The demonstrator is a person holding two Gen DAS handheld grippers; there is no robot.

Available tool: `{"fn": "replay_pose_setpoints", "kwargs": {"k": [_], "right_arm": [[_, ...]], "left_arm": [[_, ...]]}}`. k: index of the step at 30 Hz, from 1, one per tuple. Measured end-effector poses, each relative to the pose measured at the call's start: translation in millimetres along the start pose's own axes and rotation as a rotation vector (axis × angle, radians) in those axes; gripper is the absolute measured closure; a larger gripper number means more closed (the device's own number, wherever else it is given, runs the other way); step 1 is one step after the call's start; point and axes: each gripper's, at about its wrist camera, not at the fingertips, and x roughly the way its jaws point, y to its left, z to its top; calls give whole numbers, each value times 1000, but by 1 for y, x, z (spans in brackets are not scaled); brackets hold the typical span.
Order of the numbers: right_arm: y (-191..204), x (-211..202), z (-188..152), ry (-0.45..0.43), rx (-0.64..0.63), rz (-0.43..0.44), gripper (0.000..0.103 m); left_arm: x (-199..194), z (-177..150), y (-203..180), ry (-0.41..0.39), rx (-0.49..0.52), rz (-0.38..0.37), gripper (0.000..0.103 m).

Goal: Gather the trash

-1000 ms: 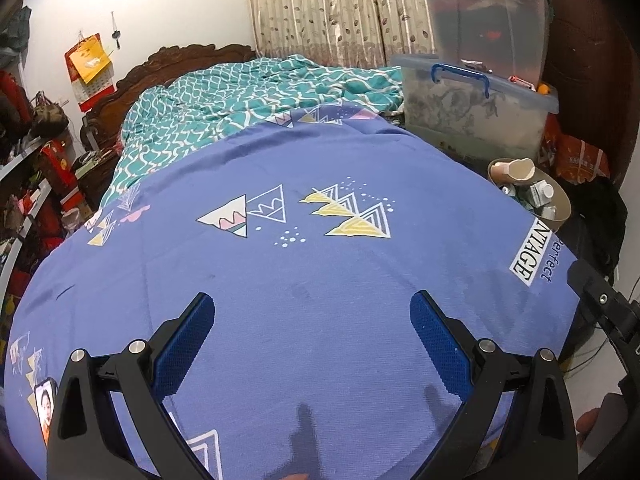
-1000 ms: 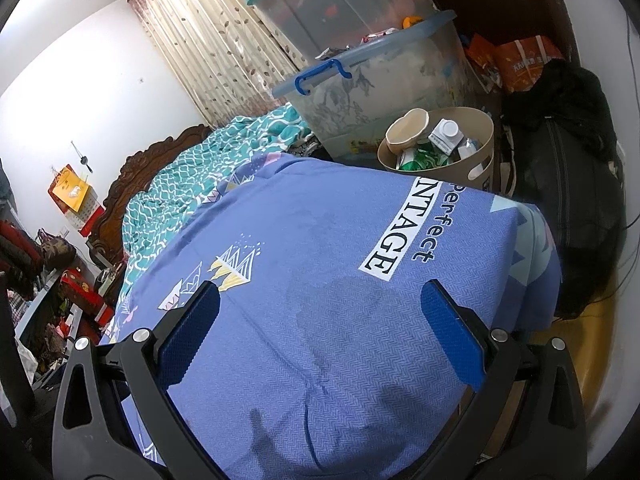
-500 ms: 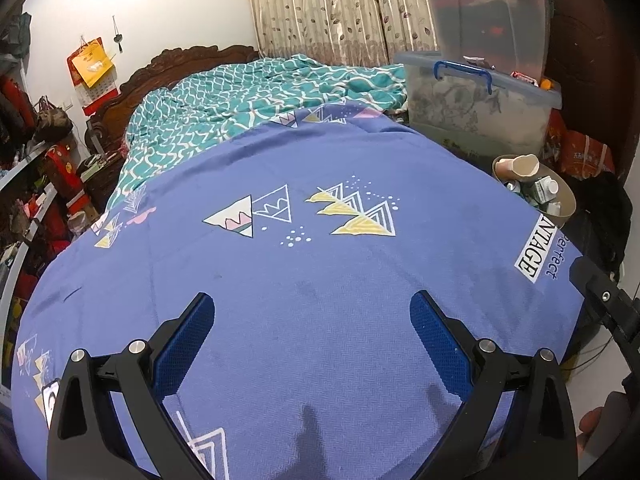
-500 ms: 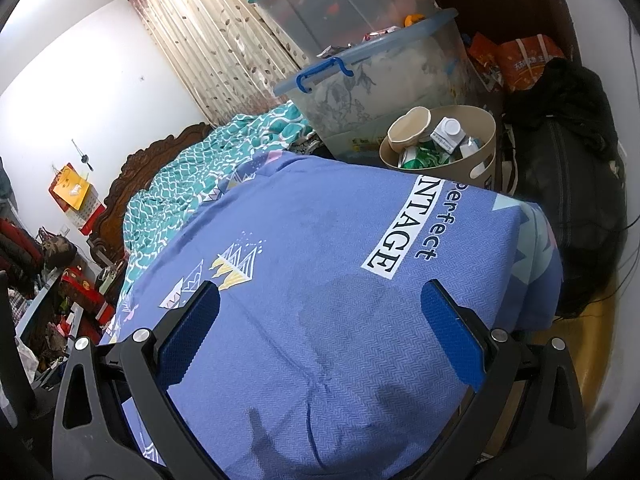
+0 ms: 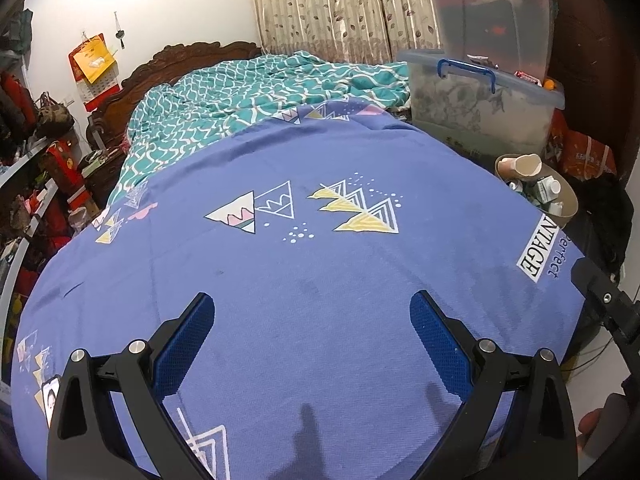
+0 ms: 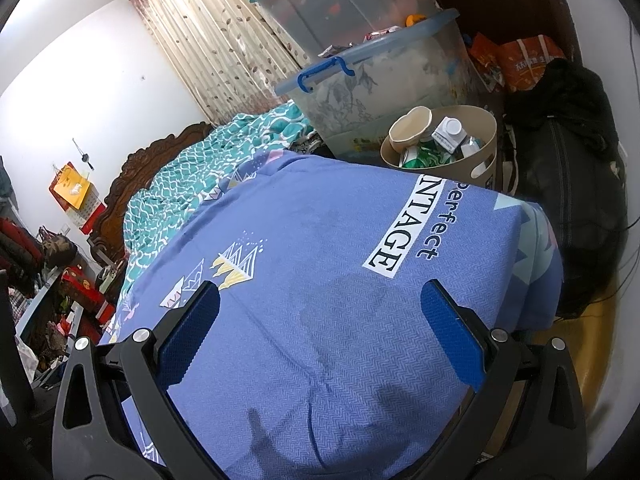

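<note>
- My left tool (image 5: 312, 312) hangs over a bed covered by a blue sheet (image 5: 320, 272); its two blue-padded fingers (image 5: 188, 332) are spread wide apart with nothing between them.
- My right tool (image 6: 320, 304) hangs over the same sheet near the bed's corner, its fingers equally spread and carrying nothing.
- The sheet is printed with triangle patterns (image 5: 356, 210) and a white label reading "NTAGE" (image 6: 390, 250) beside the word "Perfect".
- The trash sits in a tan round bin (image 6: 486, 160) on the floor just beside the bed, past the printed label.
- Inside the bin I see a paper cup (image 6: 410, 128) lying tilted at the rim, a white carton with a round cap (image 6: 450, 132), and something green (image 6: 424, 156) below them.
- In the left view the same bin (image 5: 570, 206) shows at the right edge of the bed, well apart from my left tool.
- Behind the bin stands a clear storage box with a blue handle (image 6: 380, 92), and a second clear box with a teal lid (image 5: 492, 12) is stacked on top.
- A teal and white patterned quilt (image 5: 248, 96) lies rumpled at the far end of the bed, against a carved dark wooden headboard (image 5: 176, 60).
- A leaf-patterned curtain (image 5: 340, 4) hangs behind the bed.
- A black bag (image 6: 572, 184) rests on the floor just beside the bin.
- A small part of my right tool's black frame (image 5: 604, 308) shows at the right edge of the left view.
</note>
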Motion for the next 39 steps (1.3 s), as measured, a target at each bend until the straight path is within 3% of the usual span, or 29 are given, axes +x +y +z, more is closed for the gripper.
{"fn": "replay_pose_setpoints", "kwargs": {"k": [39], "right_arm": [[2, 1, -5, 9, 1, 0, 4]], "left_arm": [[7, -4, 4, 26, -9, 53, 9]]}}
